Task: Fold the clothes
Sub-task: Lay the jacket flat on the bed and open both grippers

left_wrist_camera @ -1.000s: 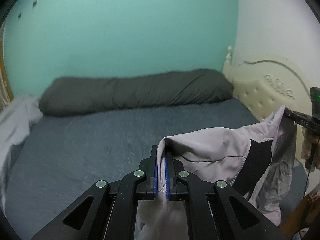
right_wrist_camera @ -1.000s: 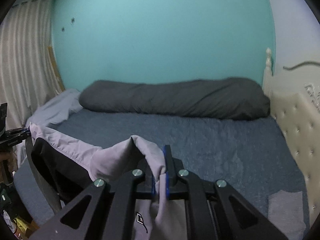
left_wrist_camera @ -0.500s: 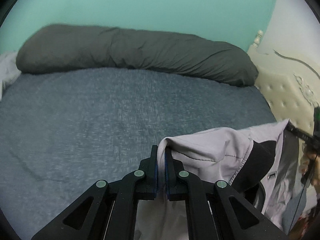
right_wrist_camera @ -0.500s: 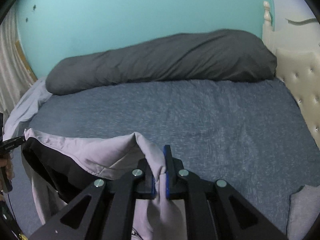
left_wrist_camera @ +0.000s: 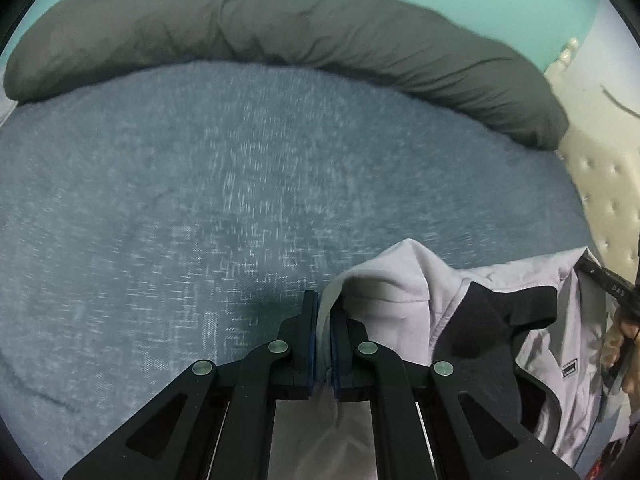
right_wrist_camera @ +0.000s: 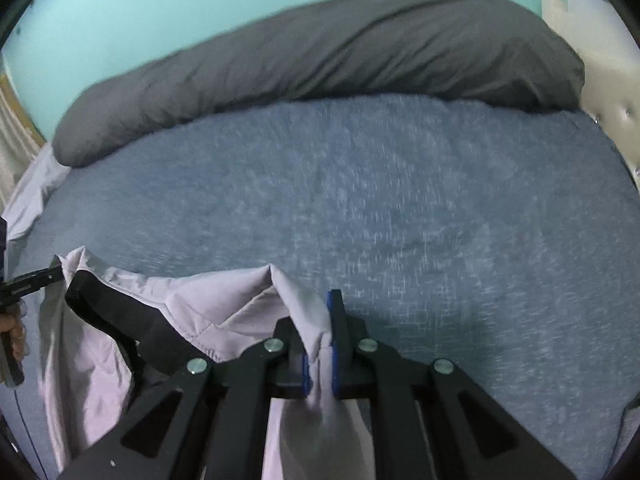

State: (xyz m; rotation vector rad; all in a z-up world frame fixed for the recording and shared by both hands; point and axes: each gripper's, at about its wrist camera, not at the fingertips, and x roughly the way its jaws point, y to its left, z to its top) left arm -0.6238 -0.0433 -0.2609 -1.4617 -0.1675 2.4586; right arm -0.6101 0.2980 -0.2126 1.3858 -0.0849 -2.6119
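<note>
Pale lilac jacket (left_wrist_camera: 404, 280) (black panels, small chest label), clamped in left tool (left_wrist_camera: 324, 320) and right tool (right_wrist_camera: 320, 336), above blue bed (left_wrist_camera: 200, 200)

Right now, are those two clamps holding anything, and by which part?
Yes: both grip one pale jacket by its upper edge, the left gripper and right gripper at opposite ends.

One bed (left_wrist_camera: 200, 200), covered in blue-grey fabric. One long dark grey bolster (left_wrist_camera: 280, 36) lies along the bed's far edge. One pale lilac garment (left_wrist_camera: 400, 280) with black panels hangs over the bed's near edge. Two grippers: a left gripper (left_wrist_camera: 324, 328) and a right gripper (right_wrist_camera: 320, 344), each with two jaws clamped on that one garment. One cream tufted headboard (left_wrist_camera: 600, 184) stands at the bed's right side.
</note>
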